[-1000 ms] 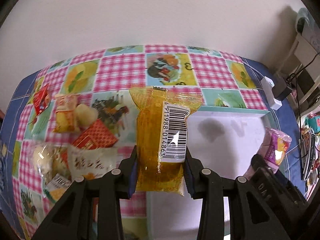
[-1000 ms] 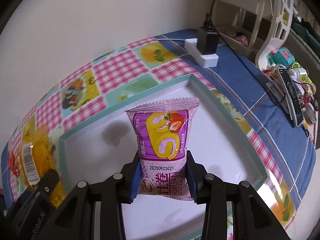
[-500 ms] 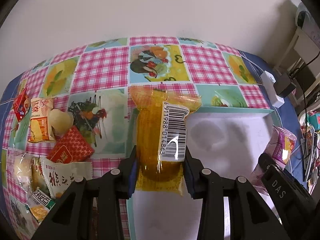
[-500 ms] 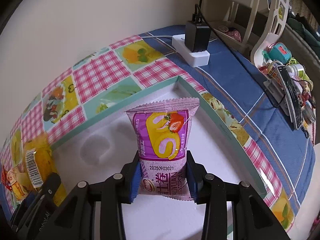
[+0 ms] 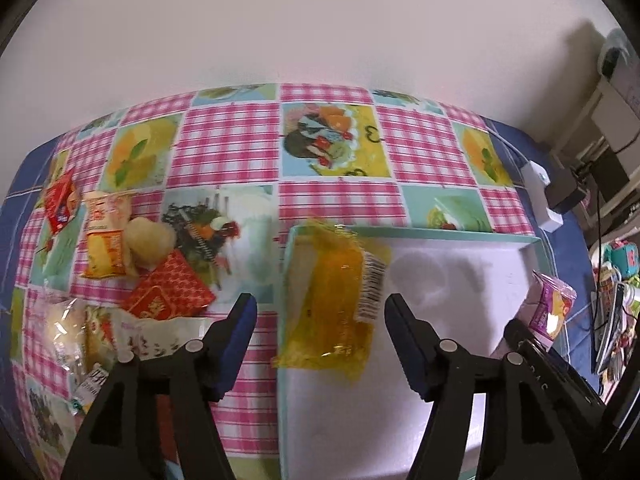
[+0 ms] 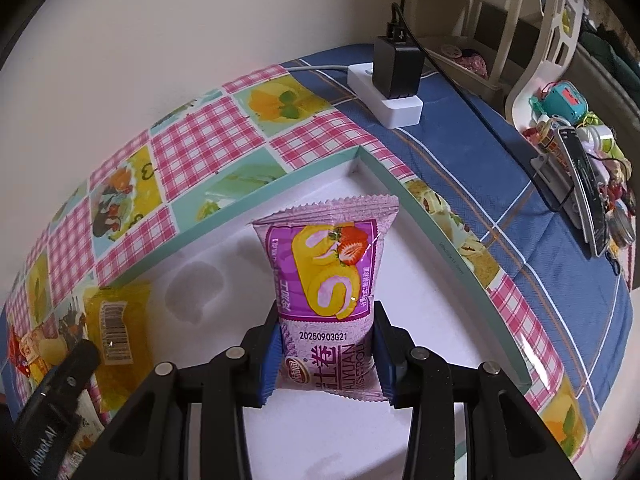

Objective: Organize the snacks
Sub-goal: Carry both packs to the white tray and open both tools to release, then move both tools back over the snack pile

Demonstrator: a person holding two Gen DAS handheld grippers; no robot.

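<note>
Left wrist view: left gripper (image 5: 318, 316) jaws were opening, clear of the yellow plastic-wrapped barcoded snack (image 5: 334, 300).
It lay blurred over the white teal-rimmed tray's (image 5: 440, 234) left wall; right gripper (image 6: 326, 346) clamped the purple strawberry-roll packet (image 6: 328, 280) above the tray.

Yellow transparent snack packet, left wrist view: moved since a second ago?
Yes. The yellow transparent snack packet has left the opening left tool and dropped into the white tray with teal rim, at its left corner.

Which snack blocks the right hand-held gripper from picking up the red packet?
Probably out of reach for now: the right hand-held gripper is clamped on the purple roll packet over the tray, while the red packet lies beyond the tray's far side.
</note>
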